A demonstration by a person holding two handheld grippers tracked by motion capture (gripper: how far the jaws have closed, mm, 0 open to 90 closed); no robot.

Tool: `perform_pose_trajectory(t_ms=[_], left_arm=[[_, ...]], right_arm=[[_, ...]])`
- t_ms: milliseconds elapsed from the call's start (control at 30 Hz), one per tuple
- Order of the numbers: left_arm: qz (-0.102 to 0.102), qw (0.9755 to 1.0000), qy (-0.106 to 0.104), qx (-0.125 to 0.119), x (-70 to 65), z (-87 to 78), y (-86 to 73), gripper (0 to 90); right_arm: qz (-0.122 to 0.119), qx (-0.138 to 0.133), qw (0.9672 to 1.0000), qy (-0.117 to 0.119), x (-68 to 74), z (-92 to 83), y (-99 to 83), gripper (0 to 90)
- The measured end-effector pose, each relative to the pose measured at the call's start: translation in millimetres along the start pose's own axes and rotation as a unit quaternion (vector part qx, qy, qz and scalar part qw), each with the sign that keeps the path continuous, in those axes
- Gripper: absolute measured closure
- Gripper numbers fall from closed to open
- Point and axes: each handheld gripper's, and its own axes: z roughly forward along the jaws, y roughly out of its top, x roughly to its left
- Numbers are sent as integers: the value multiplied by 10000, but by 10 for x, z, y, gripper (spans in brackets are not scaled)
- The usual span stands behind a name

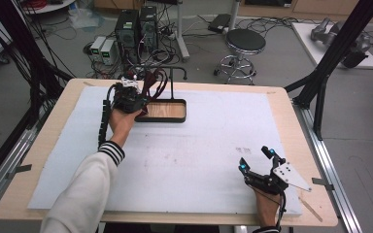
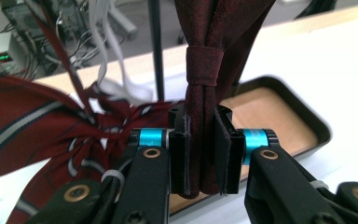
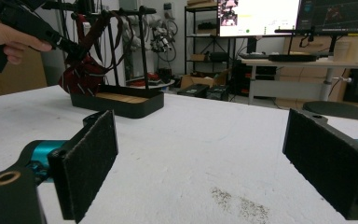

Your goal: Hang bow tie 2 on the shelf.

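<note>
Left gripper view: we see the left gripper (image 2: pixel 204 158) clamped tight on a dark maroon necktie (image 2: pixel 204 70), both pads pressed flat against the doubled fabric. The tie hangs down into the jaws and has a band of its own cloth wrapped around it just above the grip. Behind it stands a thin black upright post (image 2: pixel 156 46). Left of the jaws we see a 2nd tie, red with grey stripes (image 2: pixel 32 126), bunched and draped. Below and right is the black tray with a wooden floor (image 2: pixel 284 116).

High view: the left gripper (image 1: pixel 132 99) sits at the near-left edge of the tray (image 1: pixel 167 119), at the far side of the white mat (image 1: pixel 199 160), with the ties (image 1: pixel 154 82) hanging from the black rack (image 1: pixel 175 73) above the tray. The person's left hand (image 1: pixel 119 121) and white sleeve with striped cuff (image 1: pixel 109 150) reach in from bottom left.

Right gripper (image 1: pixel 257 159): well apart from the rack, near the right front of the mat, resting low, jaws spread wide with nothing between them. Right gripper view confirms it: both black pads (image 3: pixel 91 163) stand far apart over bare mat, with the tray (image 3: pixel 121 105) and ties (image 3: pixel 81 74) far off at upper left.
</note>
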Motion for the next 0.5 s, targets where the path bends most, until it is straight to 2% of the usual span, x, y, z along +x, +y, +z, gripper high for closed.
perform_pose_trajectory(t_ms=[67,133,267,333,500], left_arm=[[47,10000,26,74,5,26,-23,778],[8,10000,-12,69,3,42,-37,777],[106,9998,-24,164,-15,66,-48,777],[198,9996,-8,178,-27,66,-53,775],[228,9996,-84,125,-20,46,-55,743]], right_arm=[[-12,-9,10000,-1,-3,1,0,96],[-9,-7,10000,-6,-3,1,0,96],[-6,-5,10000,-6,-4,1,0,96],[-4,-10,10000,-11,-3,1,0,96],[-25,-9,10000,-10,-7,1,0,96]])
